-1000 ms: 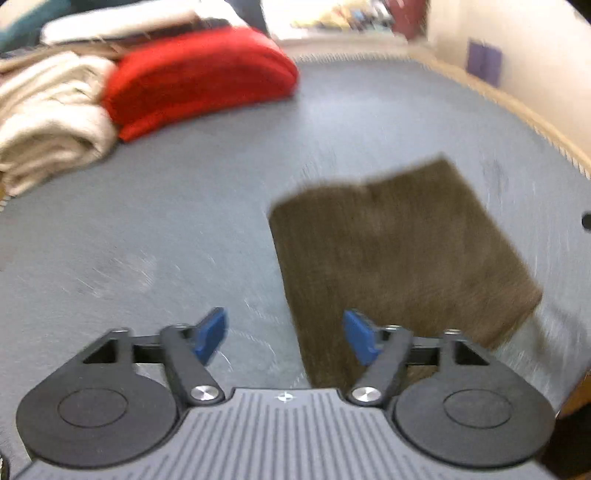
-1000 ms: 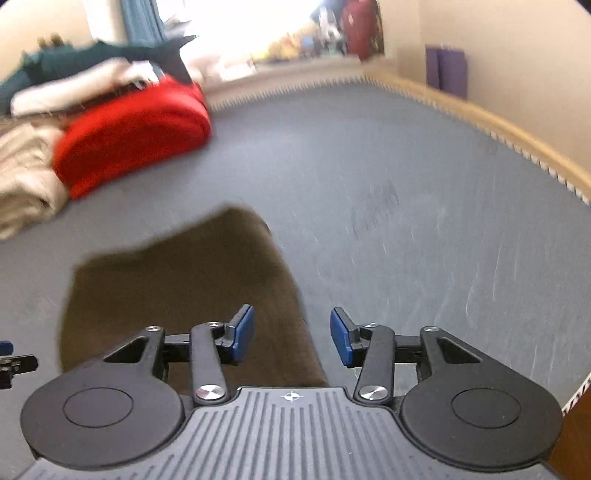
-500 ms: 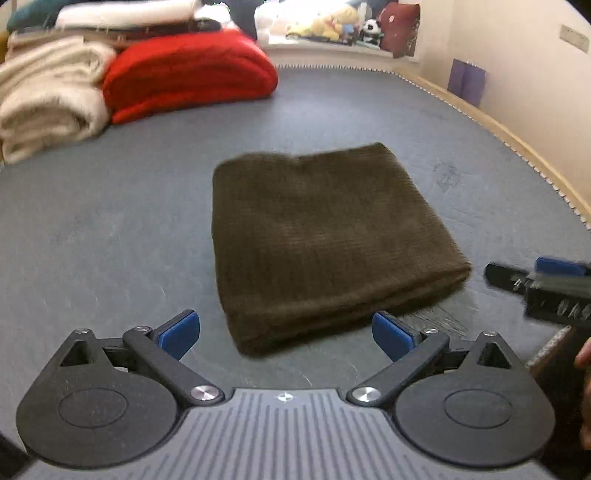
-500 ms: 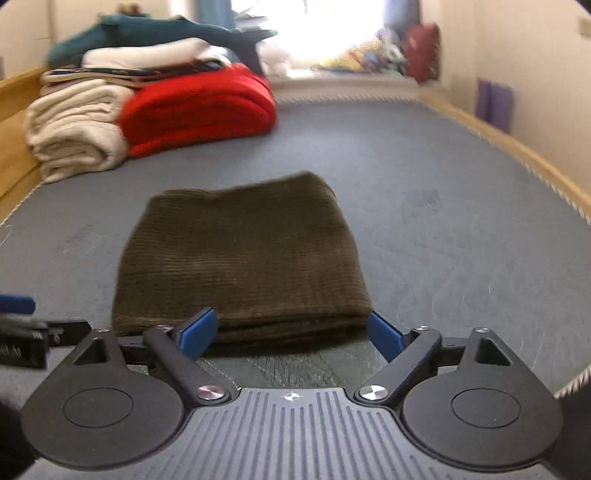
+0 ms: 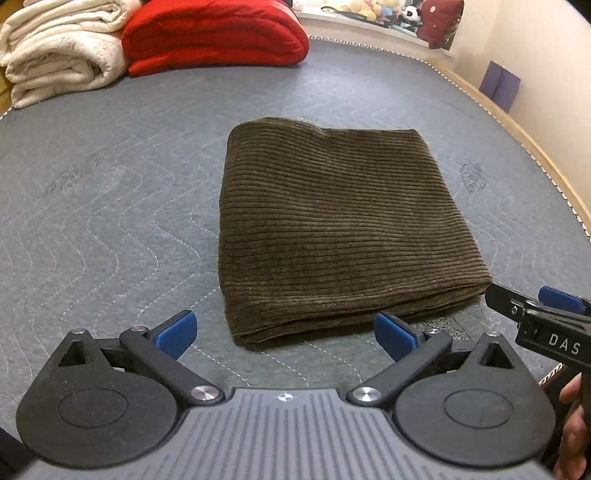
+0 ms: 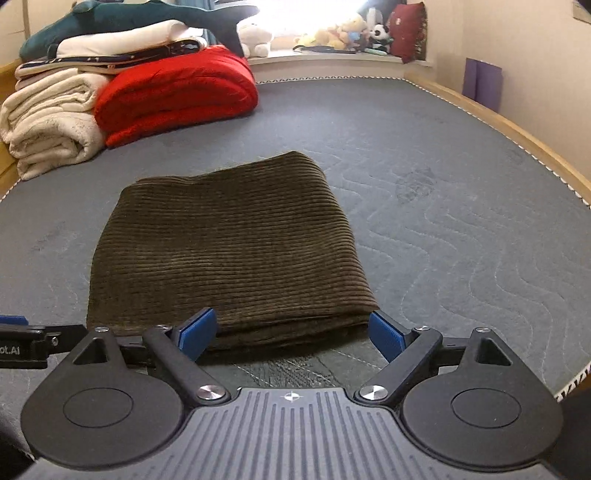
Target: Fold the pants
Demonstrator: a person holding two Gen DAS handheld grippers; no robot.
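Note:
The dark brown corduroy pants (image 5: pixel 340 229) lie folded into a flat rectangle on the grey quilted mattress (image 5: pixel 110 192); they also show in the right wrist view (image 6: pixel 229 251). My left gripper (image 5: pixel 284 334) is open and empty, just short of the fold's near edge. My right gripper (image 6: pixel 291 334) is open and empty at the near right edge of the pants. The right gripper's tip shows at the right of the left wrist view (image 5: pixel 543 317); the left gripper's tip shows at the left of the right wrist view (image 6: pixel 22 339).
A folded red blanket (image 6: pixel 177 96) and cream blankets (image 6: pixel 48 122) are stacked at the far left of the mattress, with more folded bedding on top. A wooden bed rim (image 6: pixel 517 136) runs along the right. Plush toys (image 6: pixel 343 33) sit on the far ledge.
Both grippers have drawn back from the pants and opened wider. The pants now lie still in full view as a folded rectangle.

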